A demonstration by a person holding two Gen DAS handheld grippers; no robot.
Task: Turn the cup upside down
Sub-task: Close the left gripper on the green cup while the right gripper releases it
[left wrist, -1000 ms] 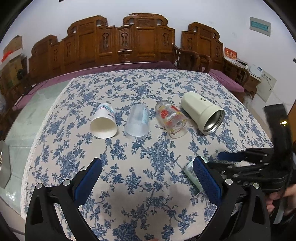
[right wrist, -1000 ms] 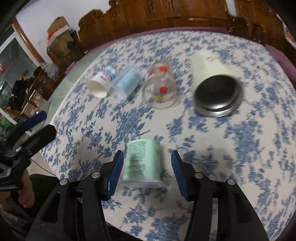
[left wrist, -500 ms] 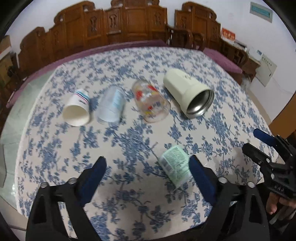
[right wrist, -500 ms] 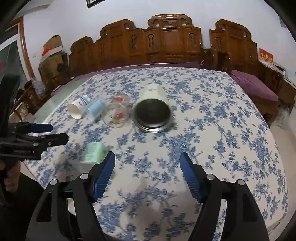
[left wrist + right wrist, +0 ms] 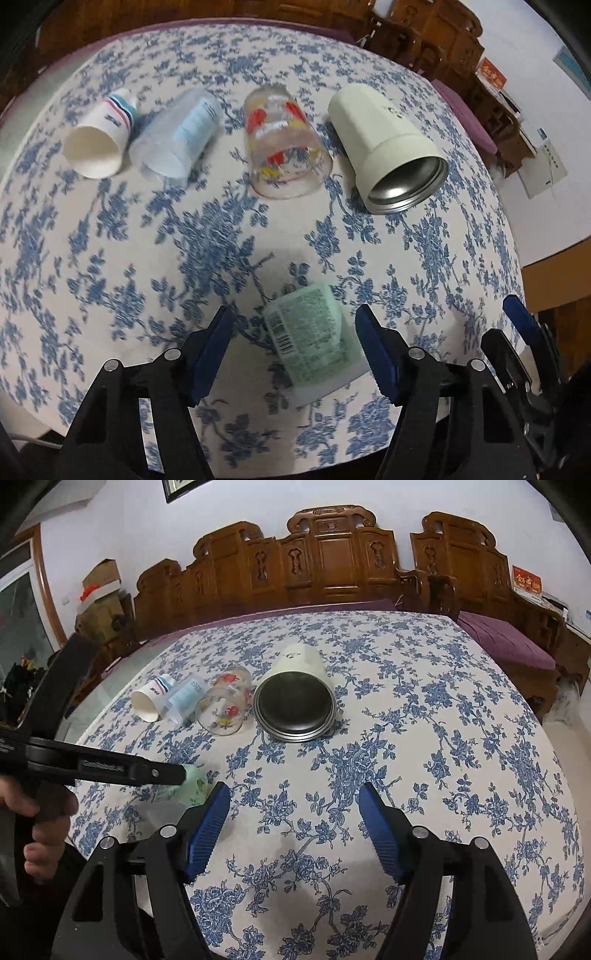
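Note:
A pale green cup (image 5: 314, 332) lies on its side near the table's front edge, its mouth toward me. My left gripper (image 5: 293, 339) is open with a finger on each side of the cup, not touching it. In the right wrist view the green cup (image 5: 194, 784) shows partly behind the left gripper's arm. My right gripper (image 5: 293, 823) is open and empty above the tablecloth, to the right of the green cup. It also shows at the right edge of the left wrist view (image 5: 517, 325).
Four cups lie on their sides in a row further back: a white paper cup (image 5: 99, 144), a clear plastic cup (image 5: 177, 136), a printed glass (image 5: 282, 144) and a cream steel-lined tumbler (image 5: 388, 144). The blue floral tablecloth (image 5: 443, 757) covers the table. Wooden chairs (image 5: 332, 561) stand behind.
My left gripper has moved forward and down around the green cup. My right gripper has drawn back to the right, away from the cup it stood around a second ago.

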